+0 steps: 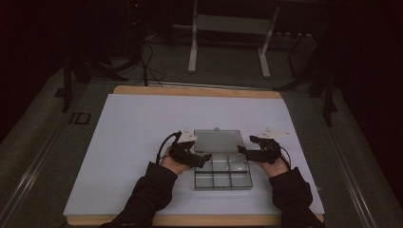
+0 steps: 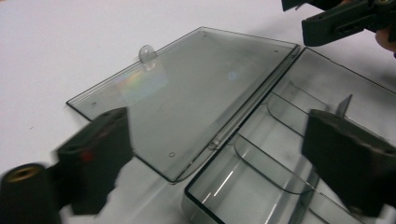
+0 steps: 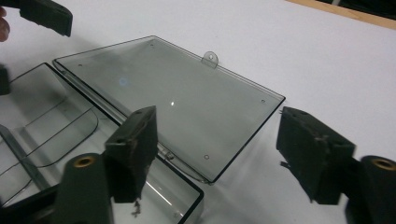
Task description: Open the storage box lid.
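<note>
- Two tongs flank the clear smoke-tinted plastic compartment box (image 1: pixel 222 171) on my high view: left tongs (image 1: pixel 202 159) and right tongs (image 1: pixel 242 151) sit at its sides, equally near, both hands low. It lies mid-bench on the white sheet (image 1: pixel 133 137), long axis running away from me.
- Left gripper view: my jaws gape empty, the flat-open hinged lid (image 2: pixel 187 93) between them.
- Right gripper view: jaws spread wide, gripping nothing; the lid's corner lies just ahead.

A clear, smoke-grey compartment box (image 1: pixel 222 170) lies on a plain white sheet (image 1: pixel 133 142) over the tan wooden counter (image 1: pixel 142 90). Both grippers are black, the sleeves (image 1: pixel 147 192) dark, and the lid (image 2: pixel 187 88) shows a faint rainbow sheen.
</note>
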The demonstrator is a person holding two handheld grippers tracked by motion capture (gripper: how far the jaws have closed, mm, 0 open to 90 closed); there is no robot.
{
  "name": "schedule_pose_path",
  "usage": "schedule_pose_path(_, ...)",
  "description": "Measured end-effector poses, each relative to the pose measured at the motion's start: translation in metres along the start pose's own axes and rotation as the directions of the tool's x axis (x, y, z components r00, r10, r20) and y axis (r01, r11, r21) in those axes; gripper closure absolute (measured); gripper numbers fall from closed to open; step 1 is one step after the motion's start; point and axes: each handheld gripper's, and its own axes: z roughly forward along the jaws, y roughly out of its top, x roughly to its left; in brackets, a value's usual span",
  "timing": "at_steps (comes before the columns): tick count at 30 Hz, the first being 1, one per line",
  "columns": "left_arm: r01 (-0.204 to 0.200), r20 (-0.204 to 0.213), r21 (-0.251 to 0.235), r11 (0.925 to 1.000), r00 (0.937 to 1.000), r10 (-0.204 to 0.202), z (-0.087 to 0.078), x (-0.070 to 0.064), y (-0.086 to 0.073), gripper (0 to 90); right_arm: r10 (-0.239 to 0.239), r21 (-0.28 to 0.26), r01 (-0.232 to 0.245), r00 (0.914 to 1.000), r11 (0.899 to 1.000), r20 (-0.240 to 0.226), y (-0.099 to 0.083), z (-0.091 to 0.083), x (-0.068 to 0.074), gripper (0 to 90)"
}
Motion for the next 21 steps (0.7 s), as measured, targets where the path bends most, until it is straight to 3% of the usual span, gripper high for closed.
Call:
schedule_pose_path(3,-0.006,0.013,-0.017,0.9998,0.9999,0.006,-0.002,0.000,0.000,8.4,-0.022,0.010,0.023,0.9992,1.000,-0.032,-0.001,-0.003,0.001,19.8)
schedule_pose_path(8,-0.031,0.037,-0.019,0.9994,0.9988,0.031,-0.003,-0.003,-0.002,8.4,-0.033,0.006,0.033,0.9984,0.999,-0.047,-0.002,-0.008,0.002,18.2)
schedule_pose_path(21,-0.030,0.056,-0.013,0.9995,0.9980,0.030,-0.020,-0.002,-0.011,8.4,-0.083,0.009,0.083,0.9966,0.997,0.000,-0.014,-0.024,-0.001,18.1)
